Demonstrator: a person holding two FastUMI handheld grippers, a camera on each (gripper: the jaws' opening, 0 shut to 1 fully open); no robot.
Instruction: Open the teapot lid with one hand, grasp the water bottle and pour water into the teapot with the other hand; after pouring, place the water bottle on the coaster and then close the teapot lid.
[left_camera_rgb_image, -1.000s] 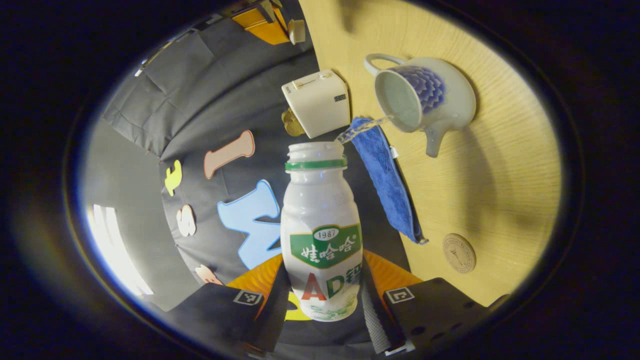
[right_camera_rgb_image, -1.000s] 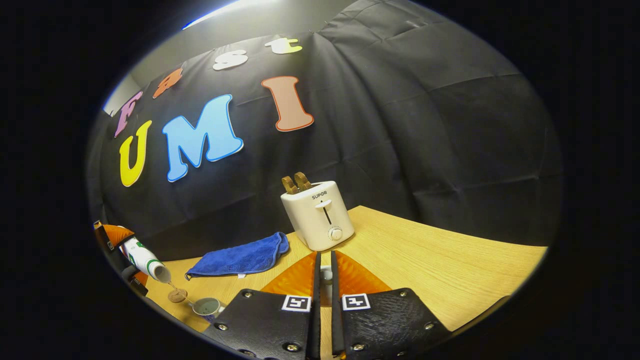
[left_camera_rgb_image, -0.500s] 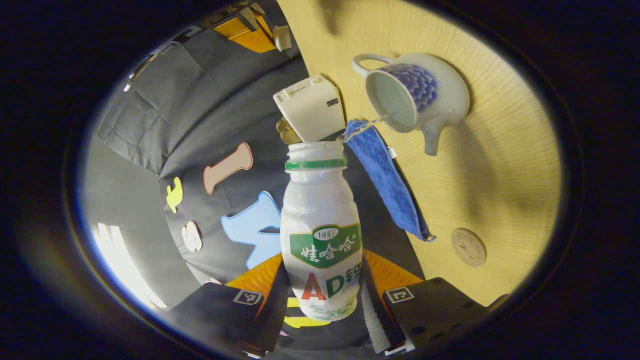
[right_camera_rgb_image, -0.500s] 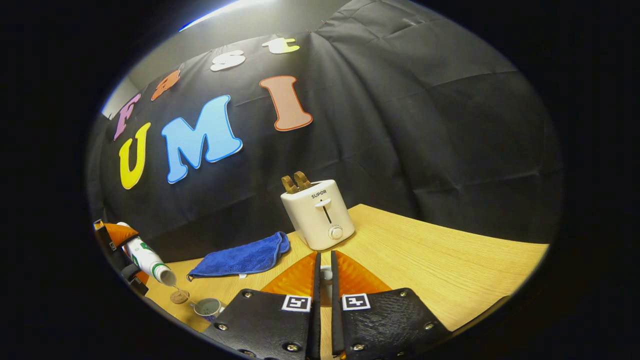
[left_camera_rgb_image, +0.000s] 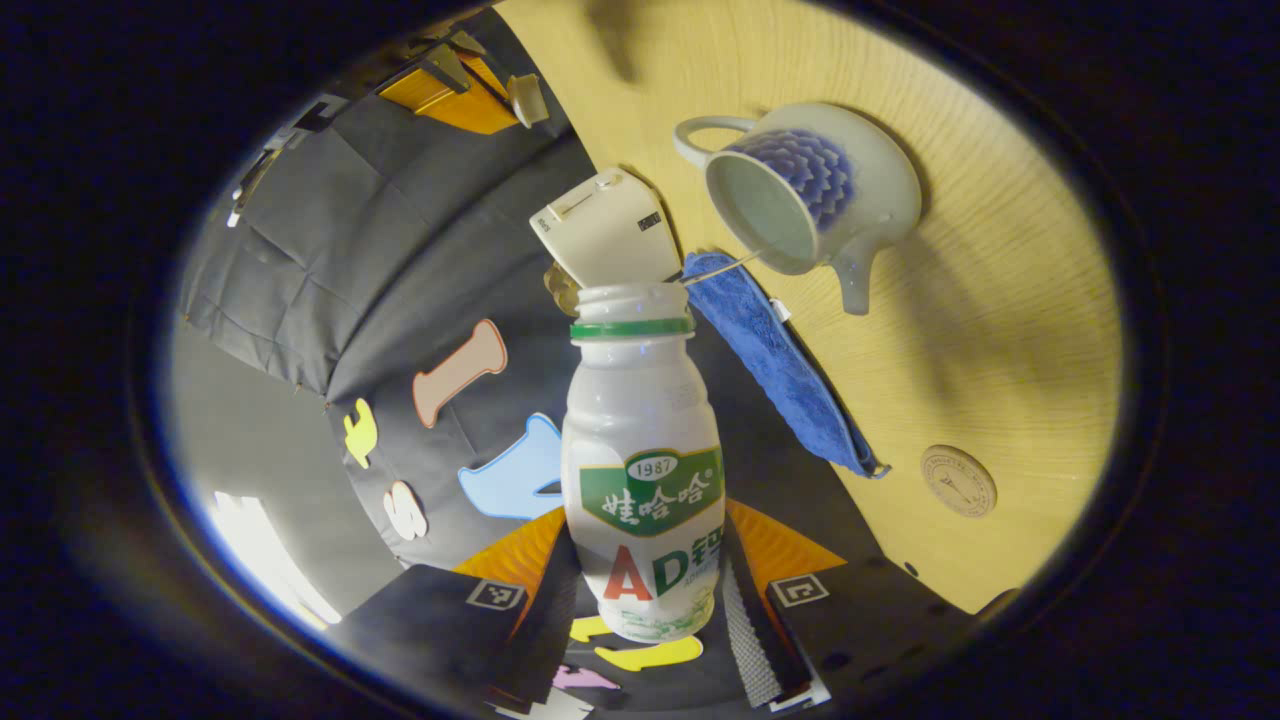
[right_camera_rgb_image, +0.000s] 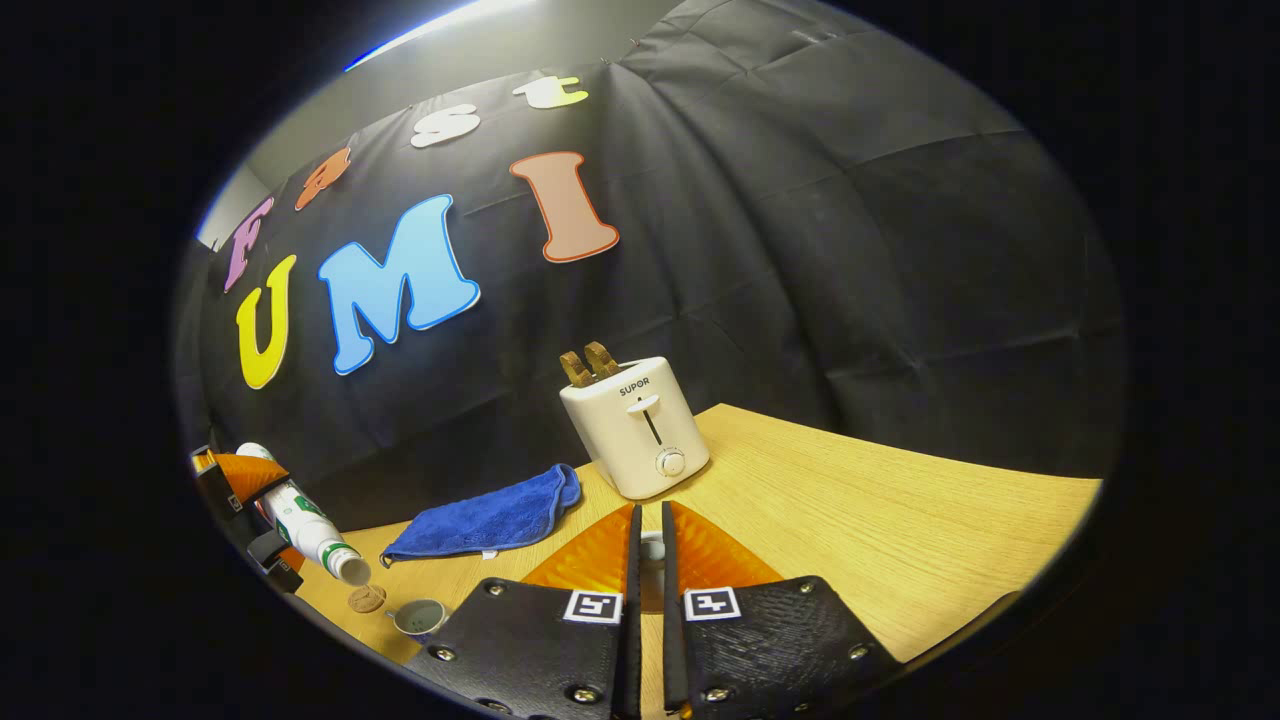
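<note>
Gripping tilted water bottle (left_camera_rgb_image: 640, 470) above teapot (left_camera_rgb_image: 800, 195), right fingers clenched on lid (right_camera_rgb_image: 651, 548).

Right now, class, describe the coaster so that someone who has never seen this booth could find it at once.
Start at the wooden table and find the blue cloth that lies beside the open teapot. Just past the cloth's far corner, away from the teapot, lies the coaster, alone on bare wood. It is the only small, flat, round disc there, tan like cork, with a faint printed mark.

White water bottle (left_camera_rgb_image: 642, 470) tipped, thin stream entering open teapot (left_camera_rgb_image: 810, 195), coaster (left_camera_rgb_image: 958, 481) bare
</note>
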